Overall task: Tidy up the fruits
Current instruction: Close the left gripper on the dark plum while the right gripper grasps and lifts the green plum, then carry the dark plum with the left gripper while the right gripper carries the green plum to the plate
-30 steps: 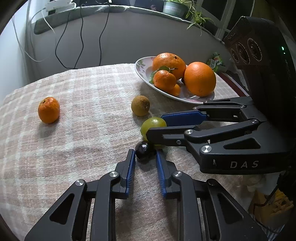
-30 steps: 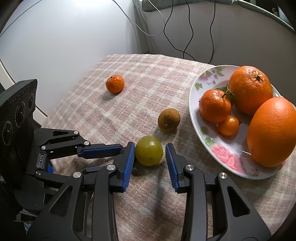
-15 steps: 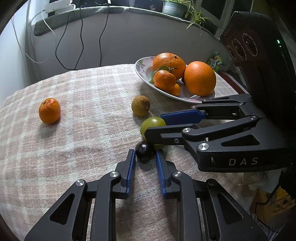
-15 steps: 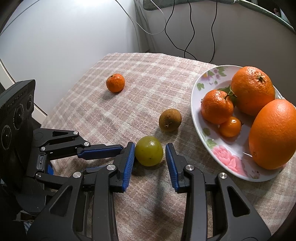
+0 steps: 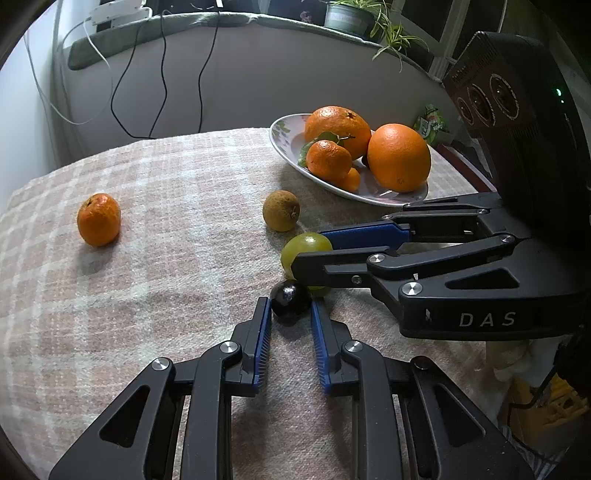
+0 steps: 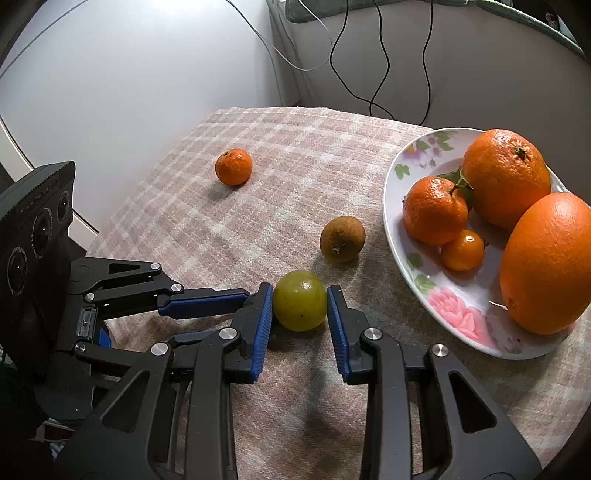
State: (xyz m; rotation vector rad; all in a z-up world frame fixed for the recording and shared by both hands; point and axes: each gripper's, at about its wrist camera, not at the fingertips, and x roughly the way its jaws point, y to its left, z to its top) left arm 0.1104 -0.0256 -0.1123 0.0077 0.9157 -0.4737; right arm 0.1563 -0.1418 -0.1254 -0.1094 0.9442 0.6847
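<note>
A: Nearest, what is the left gripper (image 5: 290, 314) doing?
B: Pinching the dark fruit (image 5: 290, 301) on the cloth (image 5: 166, 258).
A: And the right gripper (image 6: 300, 317)?
B: Closing on the green fruit (image 6: 300, 300); the plate (image 6: 399, 236) is lying far right.

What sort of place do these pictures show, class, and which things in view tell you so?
Most likely a room in a home. A checked cloth covers the table, a flowered plate holds oranges, and on the ledge behind stand a potted plant and a power strip with trailing cables.
</note>
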